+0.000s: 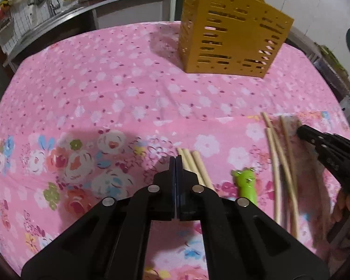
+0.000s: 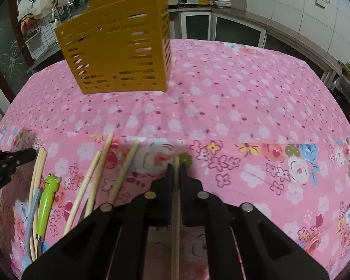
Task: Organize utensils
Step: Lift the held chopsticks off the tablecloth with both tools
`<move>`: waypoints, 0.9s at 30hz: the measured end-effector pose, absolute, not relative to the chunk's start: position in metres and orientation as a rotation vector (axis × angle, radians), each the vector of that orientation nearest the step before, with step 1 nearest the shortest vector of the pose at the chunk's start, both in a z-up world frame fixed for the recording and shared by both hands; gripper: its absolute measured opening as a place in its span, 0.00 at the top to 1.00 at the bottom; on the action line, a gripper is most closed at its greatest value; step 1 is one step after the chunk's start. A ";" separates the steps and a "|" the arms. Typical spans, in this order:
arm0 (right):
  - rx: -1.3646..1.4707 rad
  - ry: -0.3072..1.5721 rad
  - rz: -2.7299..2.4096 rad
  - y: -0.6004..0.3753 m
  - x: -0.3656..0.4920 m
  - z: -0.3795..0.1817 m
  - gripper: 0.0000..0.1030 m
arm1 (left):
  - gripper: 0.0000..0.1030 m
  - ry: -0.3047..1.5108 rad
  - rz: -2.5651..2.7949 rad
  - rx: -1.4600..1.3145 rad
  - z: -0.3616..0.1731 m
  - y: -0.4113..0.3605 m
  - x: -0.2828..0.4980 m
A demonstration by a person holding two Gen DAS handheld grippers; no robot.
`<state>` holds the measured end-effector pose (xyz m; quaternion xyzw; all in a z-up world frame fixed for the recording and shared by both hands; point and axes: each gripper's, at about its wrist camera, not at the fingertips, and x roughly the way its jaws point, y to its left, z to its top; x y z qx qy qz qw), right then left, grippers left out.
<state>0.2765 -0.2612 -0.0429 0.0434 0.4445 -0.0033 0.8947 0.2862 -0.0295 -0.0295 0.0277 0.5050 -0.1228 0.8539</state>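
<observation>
the right gripper [image 2: 176, 165] is pinching a single pale wooden chopstick [image 2: 175, 221] between its matte black fingers, the round stick running straight back under the tool and getting cut off at the bottom edge. the left gripper [image 1: 175, 161] is sitting with its dark pads pressed flat together and nothing visible between them; three more chopsticks [image 1: 193, 165] are lying just beside its tip, their lower ends hiding behind the black body. a glossy green frog-headed utensil [image 1: 245, 184] is lying to the right of them, with only its head and part of its handle showing. further right, several long thin chopsticks [image 1: 282, 170] are lying loosely fanned, blurring where they meet the other gripper's dark arm. everything is resting on a soft pink floral cloth [image 1: 105, 81] that is creasing slightly across the middle. well beyond the sticks, a mustard-yellow plastic holder [image 1: 231, 35], boxy and pierced with rows of slots and small holes, is standing upright on the cloth; its inside is impossible to see. in the right wrist view a light blue handle [image 2: 33, 210] is lying beside the frog piece, mostly hidden.
</observation>
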 end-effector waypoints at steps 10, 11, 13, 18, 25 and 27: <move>0.098 0.899 -0.004 -0.266 0.271 -0.047 0.94 | 0.95 1.074 -0.282 0.069 -0.030 -0.036 0.262; 0.098 0.894 -0.004 -0.266 0.270 -0.048 0.94 | 0.95 1.076 -0.286 0.069 -0.030 -0.037 0.261; 0.107 0.889 0.001 -0.268 0.269 -0.048 0.94 | 0.88 1.076 -0.294 0.070 -0.029 -0.039 0.257; 0.139 0.878 0.015 -0.272 0.267 -0.049 0.94 | 0.65 1.045 -0.236 0.113 -0.030 -0.042 0.249; 0.174 0.869 0.034 -0.277 0.267 -0.050 0.94 | 0.65 1.034 -0.186 0.104 -0.031 -0.034 0.247; 0.175 0.868 0.036 -0.278 0.267 -0.050 0.94 | 0.68 1.031 -0.178 0.118 -0.031 -0.036 0.247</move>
